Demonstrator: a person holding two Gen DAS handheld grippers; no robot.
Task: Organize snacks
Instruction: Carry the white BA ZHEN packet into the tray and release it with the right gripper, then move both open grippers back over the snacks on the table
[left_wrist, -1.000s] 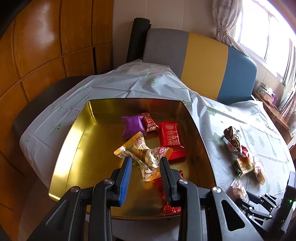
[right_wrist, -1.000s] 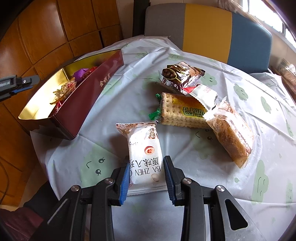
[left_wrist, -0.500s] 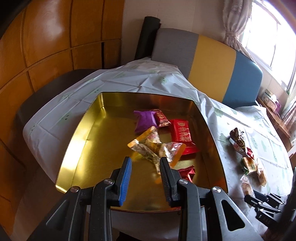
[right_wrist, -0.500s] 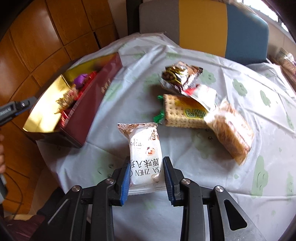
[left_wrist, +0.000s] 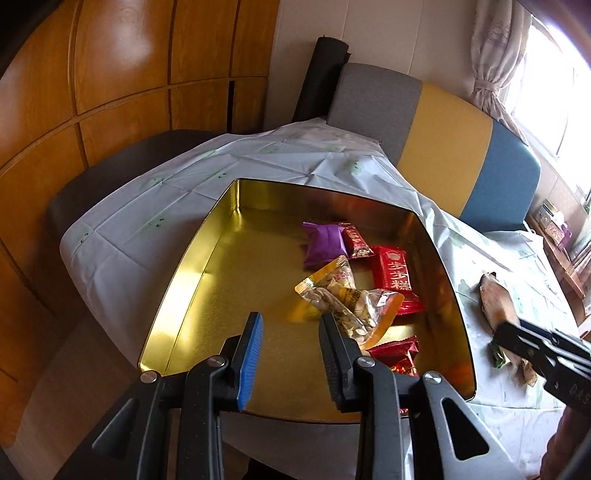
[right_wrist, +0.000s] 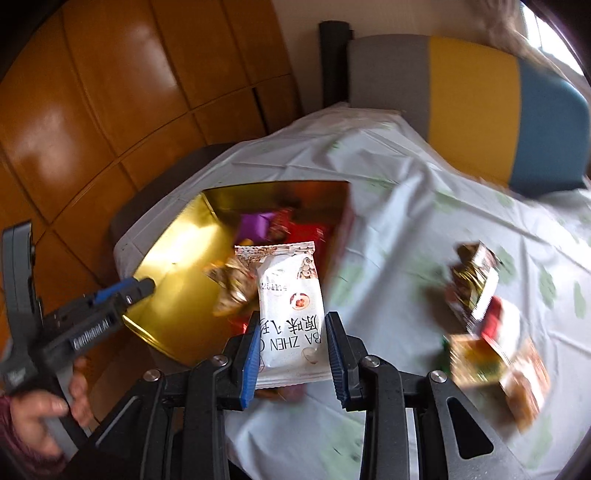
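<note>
A gold tin (left_wrist: 192, 280) sits on the white tablecloth. It holds a purple packet (left_wrist: 321, 242), red packets (left_wrist: 395, 273) and a clear seed packet (left_wrist: 347, 295). My left gripper (left_wrist: 291, 332) hovers over the tin's near edge, open, with nothing between its fingers. My right gripper (right_wrist: 291, 332) is shut on a white snack packet (right_wrist: 291, 295) and holds it in the air by the tin's (right_wrist: 173, 258) near right corner. In the right wrist view the left gripper (right_wrist: 122, 291) shows at the left, held by a hand (right_wrist: 37, 406).
Several loose snacks lie on the cloth right of the tin: a dark foil pack (right_wrist: 476, 280) and cracker packs (right_wrist: 495, 369). A grey, yellow and blue chair back (left_wrist: 443, 155) stands behind the table. Wood panels line the left wall.
My right gripper has lifted the white packet off the cloth and carried it left toward the tin. My left gripper has drawn back and left, away from the seed packet.
</note>
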